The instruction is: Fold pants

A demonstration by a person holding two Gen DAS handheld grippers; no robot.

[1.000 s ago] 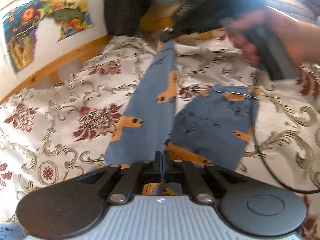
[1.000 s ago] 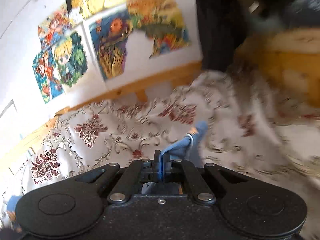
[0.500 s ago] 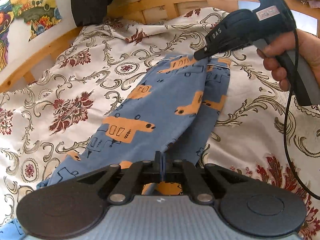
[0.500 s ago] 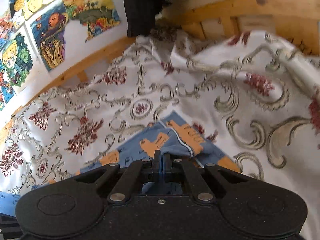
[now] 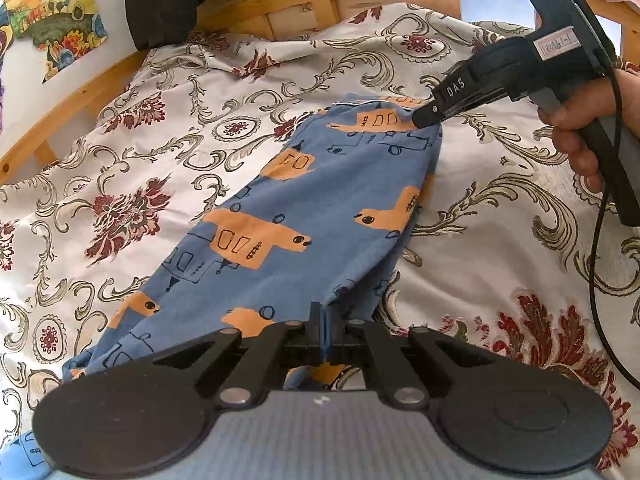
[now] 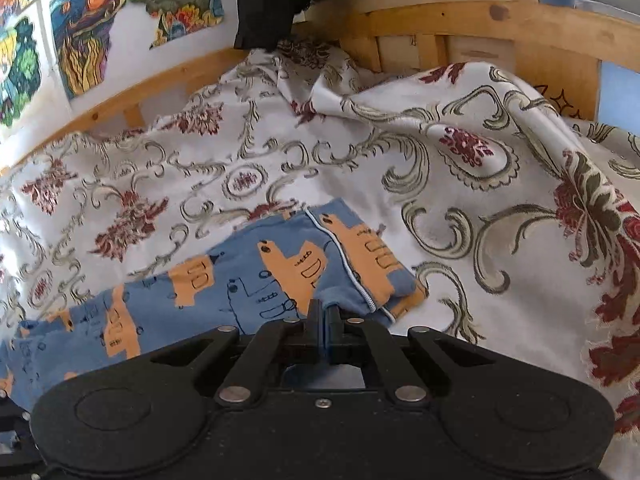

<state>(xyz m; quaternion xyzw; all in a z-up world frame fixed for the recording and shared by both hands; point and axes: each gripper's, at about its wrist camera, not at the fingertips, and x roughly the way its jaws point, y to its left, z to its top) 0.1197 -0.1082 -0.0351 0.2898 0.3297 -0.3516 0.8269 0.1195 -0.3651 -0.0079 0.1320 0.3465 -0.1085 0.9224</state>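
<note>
On the patterned bedspread [image 5: 500, 216] I see the pants [image 5: 304, 216], blue with orange vehicle prints, lying flat and folded lengthwise, one leg layer over the other.

1. Left gripper [image 5: 325, 334]: I read its jaws as closed together on a fold of the pants at the near end. Blue cloth runs straight out from between the fingers and away across the bed.

2. Right gripper [image 6: 323, 332]: in its own view the jaws are pressed together with blue fabric pinched between them. In the left wrist view I see its tip touching the far end of the pants, at the corner beside the white-piped edge. A hand [image 5: 580, 128] holds its handle, and a black cable [image 5: 596, 264] hangs from it over the bedspread.

3. Position of the pants: they stretch between the two grippers, the far end at the right gripper, the near end at the left gripper. The white-piped hem [image 6: 352, 276] lies just ahead of the right gripper's fingers.

4. Surroundings: a wooden bed frame [image 6: 480, 20] borders the bedspread. Colourful pictures [image 6: 88, 40] hang on the white wall. A dark garment [image 6: 272, 4] hangs at the frame corner.

5. Containers: I can identify none in either view.
</note>
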